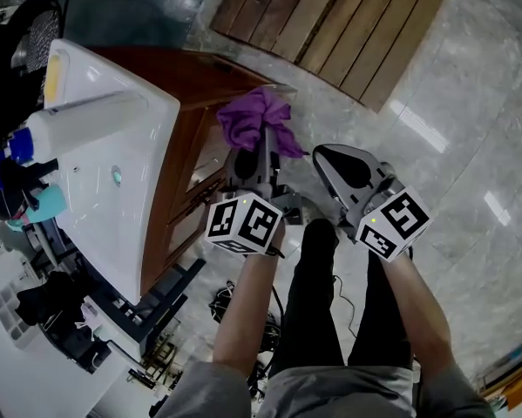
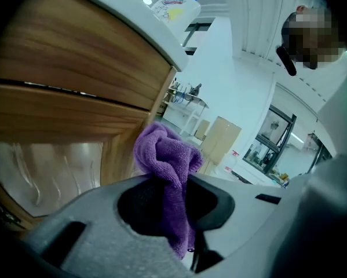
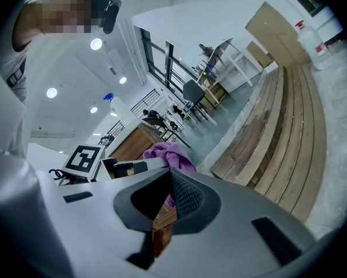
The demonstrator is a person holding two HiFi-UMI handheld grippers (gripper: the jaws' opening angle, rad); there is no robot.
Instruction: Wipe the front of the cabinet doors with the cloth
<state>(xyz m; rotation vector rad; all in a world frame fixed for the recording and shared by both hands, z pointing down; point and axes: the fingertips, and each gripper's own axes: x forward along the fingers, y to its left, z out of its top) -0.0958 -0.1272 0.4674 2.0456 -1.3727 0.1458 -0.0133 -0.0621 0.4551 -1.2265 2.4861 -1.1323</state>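
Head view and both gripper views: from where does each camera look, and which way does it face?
Head view: on the head, facing steeply down at cabinet, sink and floor; shows forearms, legs, left gripper, right gripper.
Left gripper view: on the left gripper, facing the cabinet past the clamped cloth; the person's torso at right.
Right gripper view: on the right gripper, facing decking and left gripper; torso at left.
Shared: all three show the cloth.

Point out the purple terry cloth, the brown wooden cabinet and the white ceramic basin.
purple terry cloth [image 1: 259, 118], head view, bunched middle.
brown wooden cabinet [image 1: 175, 177], head view, door front.
white ceramic basin [image 1: 152, 124], head view, near rim.
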